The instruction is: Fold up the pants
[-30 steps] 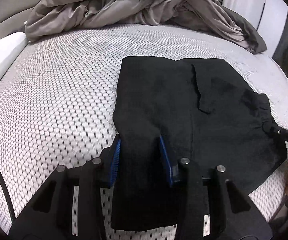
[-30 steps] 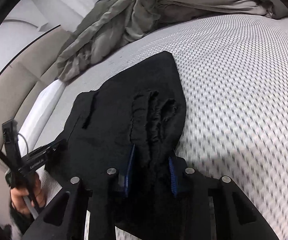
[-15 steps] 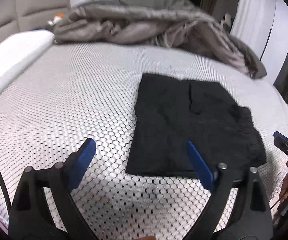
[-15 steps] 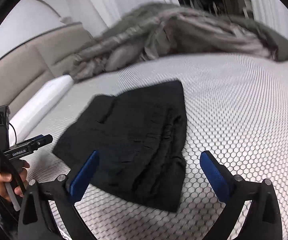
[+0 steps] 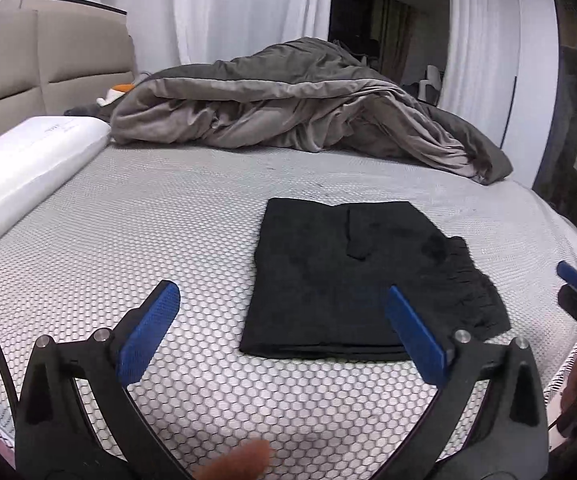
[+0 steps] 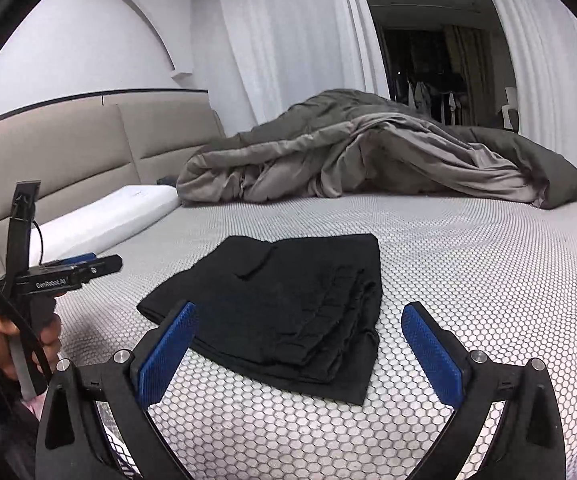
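Two hand-held grippers hang above the bed [image 5: 136,216], each with nothing between its blue pads. The left hand-held gripper [image 5: 284,336] is opening, its pads spread wide over the honeycomb-patterned mattress cover. The right hand-held gripper [image 6: 298,354] stands fully spread as well. The black pants [image 5: 352,276] lie folded into a flat rectangle on the mattress cover, just ahead of both grippers and touching neither; from the left one they sit ahead and slightly to the right, from the right one directly ahead, with the gathered waistband on its near right side. Farther ahead a crumpled grey duvet [image 5: 300,112] is heaped across the bed, and a white pillow [image 5: 28,164] lies off to the left, against the beige headboard [image 6: 88,148].
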Action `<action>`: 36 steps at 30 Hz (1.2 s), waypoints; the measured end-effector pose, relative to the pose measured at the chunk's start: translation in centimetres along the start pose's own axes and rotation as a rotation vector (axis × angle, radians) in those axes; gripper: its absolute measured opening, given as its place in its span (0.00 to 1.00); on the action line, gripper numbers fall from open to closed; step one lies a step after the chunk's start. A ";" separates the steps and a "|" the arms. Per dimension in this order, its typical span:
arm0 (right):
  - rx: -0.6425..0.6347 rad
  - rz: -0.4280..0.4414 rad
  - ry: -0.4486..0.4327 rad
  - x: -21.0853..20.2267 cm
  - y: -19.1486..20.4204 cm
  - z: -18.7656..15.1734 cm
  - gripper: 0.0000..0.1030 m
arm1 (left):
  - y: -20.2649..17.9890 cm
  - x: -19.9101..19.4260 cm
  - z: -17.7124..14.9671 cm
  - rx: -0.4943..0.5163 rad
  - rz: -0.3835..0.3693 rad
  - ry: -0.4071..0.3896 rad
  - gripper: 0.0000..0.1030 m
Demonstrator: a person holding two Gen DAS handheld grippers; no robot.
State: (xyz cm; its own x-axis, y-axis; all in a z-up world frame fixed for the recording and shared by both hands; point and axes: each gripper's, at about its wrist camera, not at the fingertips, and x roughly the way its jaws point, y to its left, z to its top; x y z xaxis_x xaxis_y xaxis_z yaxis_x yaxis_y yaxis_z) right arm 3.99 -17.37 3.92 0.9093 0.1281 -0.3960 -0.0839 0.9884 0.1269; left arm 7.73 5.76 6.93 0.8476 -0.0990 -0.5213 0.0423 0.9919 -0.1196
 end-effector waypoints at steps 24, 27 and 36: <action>-0.028 -0.006 -0.018 0.9 0.6 -0.4 1.00 | -1.3 -1.6 -0.6 0.106 0.029 -0.046 0.99; -0.031 -0.008 -0.025 0.8 0.7 -0.4 1.00 | -1.3 -1.7 -0.6 0.105 0.033 -0.047 0.99; -0.022 -0.011 -0.024 0.9 0.4 -0.4 1.00 | -1.0 -1.9 -0.5 0.112 0.034 -0.052 0.99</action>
State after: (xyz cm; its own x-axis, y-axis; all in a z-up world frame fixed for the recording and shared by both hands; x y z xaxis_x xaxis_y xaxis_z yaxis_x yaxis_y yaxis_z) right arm 4.63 -16.86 3.30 0.9198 0.1153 -0.3751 -0.0823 0.9913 0.1030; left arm 5.85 4.95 7.59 0.8758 -0.0636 -0.4785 0.0694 0.9976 -0.0055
